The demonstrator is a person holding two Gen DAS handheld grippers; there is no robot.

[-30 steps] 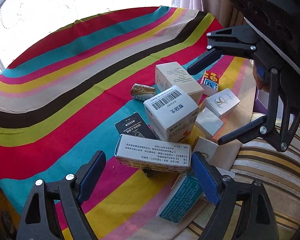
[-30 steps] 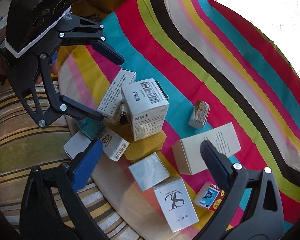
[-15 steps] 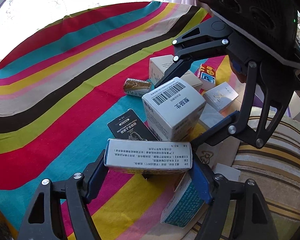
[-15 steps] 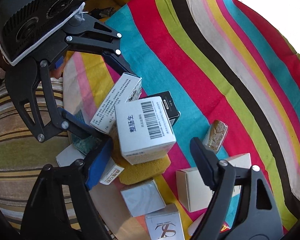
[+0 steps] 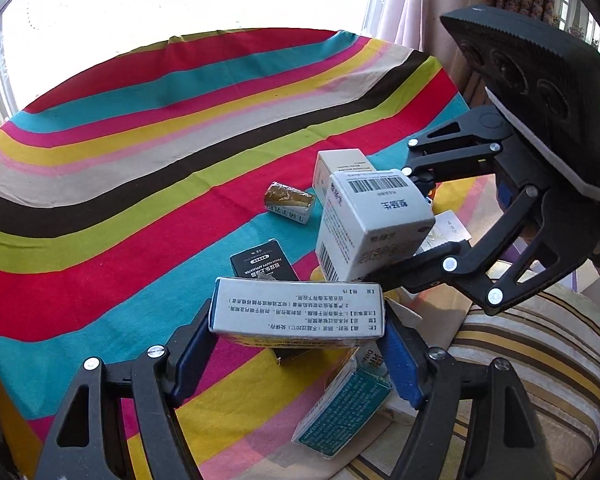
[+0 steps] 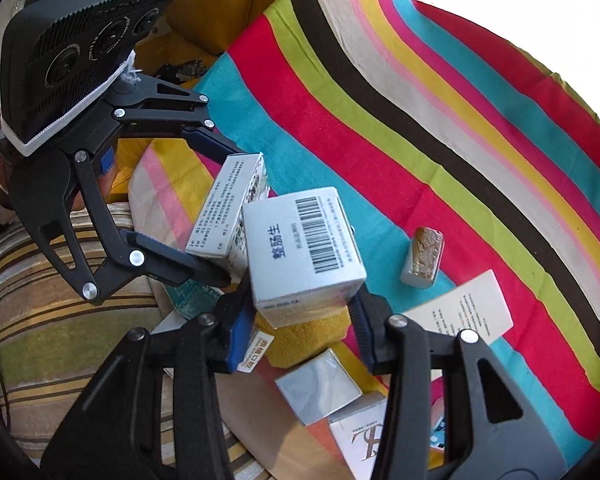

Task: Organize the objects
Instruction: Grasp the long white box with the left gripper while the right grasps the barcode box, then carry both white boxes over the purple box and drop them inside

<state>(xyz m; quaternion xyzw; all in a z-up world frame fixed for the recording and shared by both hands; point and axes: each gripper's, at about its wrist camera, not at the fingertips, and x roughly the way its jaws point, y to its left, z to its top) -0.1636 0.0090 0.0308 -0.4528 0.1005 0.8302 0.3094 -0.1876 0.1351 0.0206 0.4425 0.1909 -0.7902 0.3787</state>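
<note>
A long white box (image 5: 296, 312) printed with small text sits between the blue pads of my left gripper (image 5: 296, 344), which is shut on its two ends. The same box (image 6: 224, 208) shows in the right wrist view, held by the left gripper (image 6: 216, 212). A white cube box with a barcode (image 6: 304, 248) is between the pads of my right gripper (image 6: 300, 328), whose jaws are closing and press its lower sides. From the left wrist view that barcode box (image 5: 372, 224) hangs tilted in the right gripper (image 5: 410, 226).
On the striped cloth (image 5: 140, 184) lie a gold-wrapped packet (image 5: 289, 202), a black box (image 5: 264, 262), a tall white box (image 6: 460, 312), a teal box (image 5: 340, 408), a silver cube (image 6: 318, 384) and a yellow sponge (image 6: 304, 340). A striped cushion (image 5: 520, 344) borders the table.
My left gripper closed on the long white box and raised it a little. My right gripper moved over the barcode box, its jaws narrowed onto it, and the box tipped.
</note>
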